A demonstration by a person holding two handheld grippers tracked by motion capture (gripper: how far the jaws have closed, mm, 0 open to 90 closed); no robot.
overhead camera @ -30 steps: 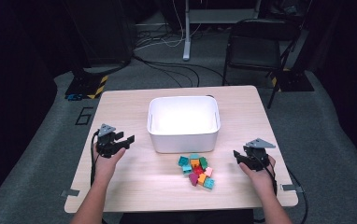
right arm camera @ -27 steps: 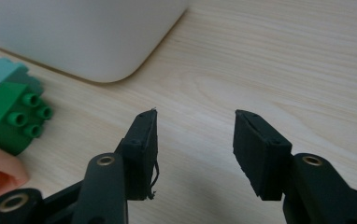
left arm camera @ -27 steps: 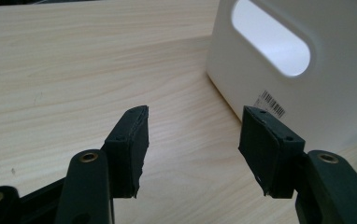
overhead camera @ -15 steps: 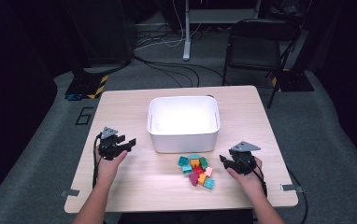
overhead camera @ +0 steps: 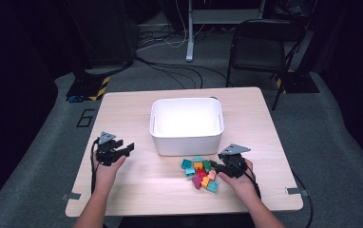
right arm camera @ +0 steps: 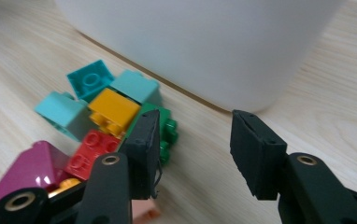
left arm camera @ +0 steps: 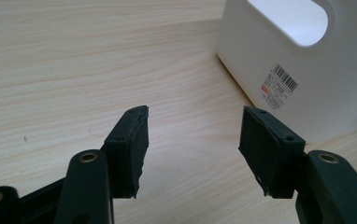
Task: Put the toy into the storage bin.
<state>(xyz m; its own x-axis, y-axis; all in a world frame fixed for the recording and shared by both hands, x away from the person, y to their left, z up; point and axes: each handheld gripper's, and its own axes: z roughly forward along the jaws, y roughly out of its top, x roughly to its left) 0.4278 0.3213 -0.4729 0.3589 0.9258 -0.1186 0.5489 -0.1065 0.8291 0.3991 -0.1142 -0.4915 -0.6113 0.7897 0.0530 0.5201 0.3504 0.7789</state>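
Observation:
A pile of small coloured bricks (overhead camera: 200, 173) lies on the wooden table (overhead camera: 122, 109), just in front of a white bin (overhead camera: 186, 123). My right gripper (overhead camera: 215, 166) sits at the pile's right edge. Its jaws (right arm camera: 195, 144) are open and have just been closing, with bare table between them. A green brick (right arm camera: 168, 128) lies against the outside of its left finger, and orange (right arm camera: 113, 112), teal (right arm camera: 90, 80), red (right arm camera: 88, 147) and magenta (right arm camera: 29, 170) bricks lie further left. My left gripper (overhead camera: 127, 148) rests at the table's left, open and empty (left arm camera: 193, 135), pointing at the bin (left arm camera: 307, 84).
The bin's wall (right arm camera: 204, 42) stands close behind the right gripper's jaws. Bare tabletop lies between the two hands. Beyond the table are a black folding chair (overhead camera: 260, 42) and cables on the floor (overhead camera: 170, 71).
The right hand has slid left from the table's right side up to the brick pile. The left hand has stayed where it was.

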